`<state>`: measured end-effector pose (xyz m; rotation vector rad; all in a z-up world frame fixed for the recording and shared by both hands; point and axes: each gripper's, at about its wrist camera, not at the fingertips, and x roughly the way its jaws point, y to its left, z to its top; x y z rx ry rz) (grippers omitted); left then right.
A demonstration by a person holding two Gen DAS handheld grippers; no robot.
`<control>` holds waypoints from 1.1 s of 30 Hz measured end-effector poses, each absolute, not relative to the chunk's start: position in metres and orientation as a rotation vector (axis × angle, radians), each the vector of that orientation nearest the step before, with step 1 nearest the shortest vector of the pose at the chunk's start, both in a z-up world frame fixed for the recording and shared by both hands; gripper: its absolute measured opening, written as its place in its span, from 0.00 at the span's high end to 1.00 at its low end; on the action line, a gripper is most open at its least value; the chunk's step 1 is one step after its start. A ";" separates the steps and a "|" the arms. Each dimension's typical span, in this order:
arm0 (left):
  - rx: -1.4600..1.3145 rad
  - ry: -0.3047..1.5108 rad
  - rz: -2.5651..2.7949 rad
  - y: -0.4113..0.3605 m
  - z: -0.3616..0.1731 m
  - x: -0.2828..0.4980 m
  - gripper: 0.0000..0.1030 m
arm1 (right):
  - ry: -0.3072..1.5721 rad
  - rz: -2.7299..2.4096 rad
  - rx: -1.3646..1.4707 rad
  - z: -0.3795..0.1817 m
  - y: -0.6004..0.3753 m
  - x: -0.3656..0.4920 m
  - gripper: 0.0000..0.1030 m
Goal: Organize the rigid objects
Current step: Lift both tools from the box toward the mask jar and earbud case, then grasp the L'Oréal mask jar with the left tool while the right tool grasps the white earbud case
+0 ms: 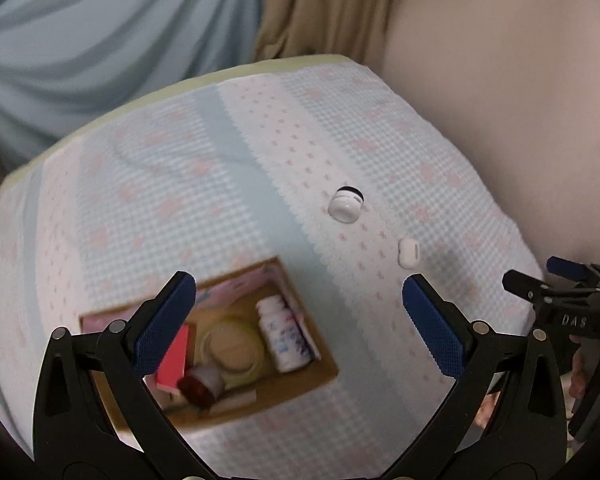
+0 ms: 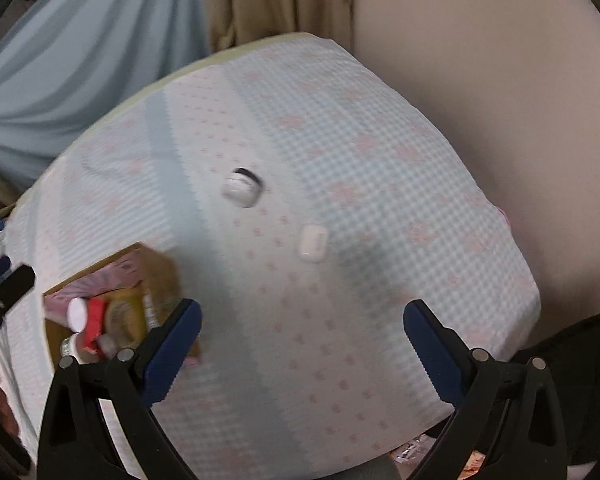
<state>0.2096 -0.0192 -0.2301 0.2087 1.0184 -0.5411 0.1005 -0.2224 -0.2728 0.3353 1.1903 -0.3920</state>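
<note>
Your left gripper (image 1: 300, 320) and right gripper (image 2: 302, 346) hold jaws open, empty; box (image 1: 324, 372) near the table's (image 1: 260, 152) front-left edge.

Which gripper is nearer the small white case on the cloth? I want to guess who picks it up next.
Probably the right gripper: the small white case lies ahead between its open fingers. The left gripper hovers over the cardboard box, with the case off to its right.
</note>
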 end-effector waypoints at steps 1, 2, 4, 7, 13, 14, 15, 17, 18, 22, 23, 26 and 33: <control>0.231 1.023 -0.549 -0.033 -0.233 0.215 0.00 | 1.195 -0.394 0.333 -0.278 -0.227 0.103 0.02; 0.252 1.030 -0.560 -0.048 -0.237 0.222 0.00 | 1.200 -0.394 0.331 -0.284 -0.232 0.106 0.02; 0.277 1.050 -0.580 -0.071 -0.246 0.234 0.00 | 1.202 -0.398 0.329 -0.294 -0.240 0.111 0.02; 0.344 1.094 -0.594 -0.108 -0.267 0.255 0.00 | 1.197 -0.407 0.357 -0.311 -0.251 0.119 0.02; 0.468 1.184 -0.631 -0.161 -0.320 0.295 0.00 | 1.207 -0.448 0.407 -0.358 -0.259 0.139 0.02; 0.490 1.197 -0.633 -0.167 -0.330 0.302 0.00 | 1.206 -0.455 0.417 -0.365 -0.260 0.142 0.02; 0.509 1.214 -0.634 -0.173 -0.340 0.308 0.00 | 1.206 -0.463 0.428 -0.373 -0.262 0.146 0.03; 0.532 1.251 -0.637 -0.182 -0.359 0.319 0.00 | 1.202 -0.484 0.446 -0.390 -0.265 0.155 0.03; 0.539 1.268 -0.639 -0.187 -0.369 0.324 0.00 | 1.198 -0.494 0.450 -0.398 -0.267 0.159 0.03; 0.565 1.307 -0.667 -0.208 -0.403 0.341 0.01 | 1.220 -0.518 0.472 -0.435 -0.269 0.177 0.16; 0.571 1.317 -0.675 -0.214 -0.411 0.345 0.01 | 1.231 -0.526 0.476 -0.445 -0.269 0.181 0.21; 0.600 1.340 -0.696 -0.230 -0.434 0.356 0.10 | 1.265 -0.552 0.494 -0.471 -0.269 0.189 0.27; 0.614 1.410 -0.706 -0.246 -0.476 0.369 0.14 | 1.276 -0.591 0.513 -0.499 -0.273 0.197 0.27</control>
